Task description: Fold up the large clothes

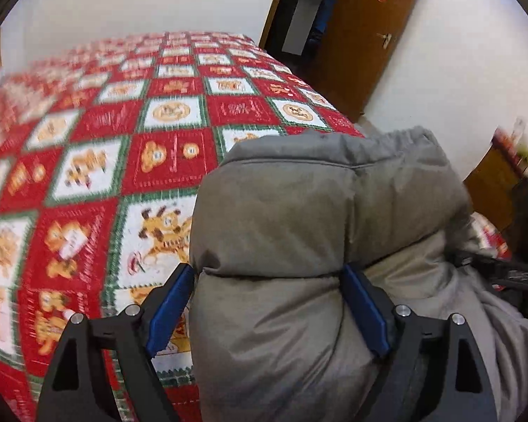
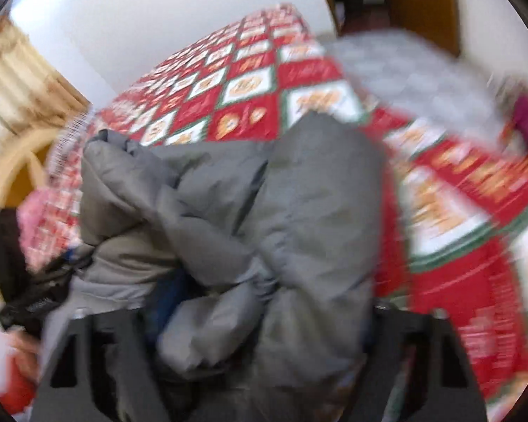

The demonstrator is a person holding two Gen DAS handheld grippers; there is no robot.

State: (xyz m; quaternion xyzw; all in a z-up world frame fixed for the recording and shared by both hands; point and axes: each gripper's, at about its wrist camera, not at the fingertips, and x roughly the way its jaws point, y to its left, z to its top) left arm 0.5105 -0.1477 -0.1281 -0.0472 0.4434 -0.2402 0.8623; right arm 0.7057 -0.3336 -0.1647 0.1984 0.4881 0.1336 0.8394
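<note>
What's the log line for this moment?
garment: grey padded jacket bundled on quilt | left tool: jaws astride a fold | right tool: jacket between jaws, blurred

A bed [image 1: 130,105] carries everything, covered by a red, white and green checked blanket [image 2: 250,95] with cartoon pictures. A puffy grey jacket [image 1: 299,228] lies bunched on it near the bed's near edge.
</note>
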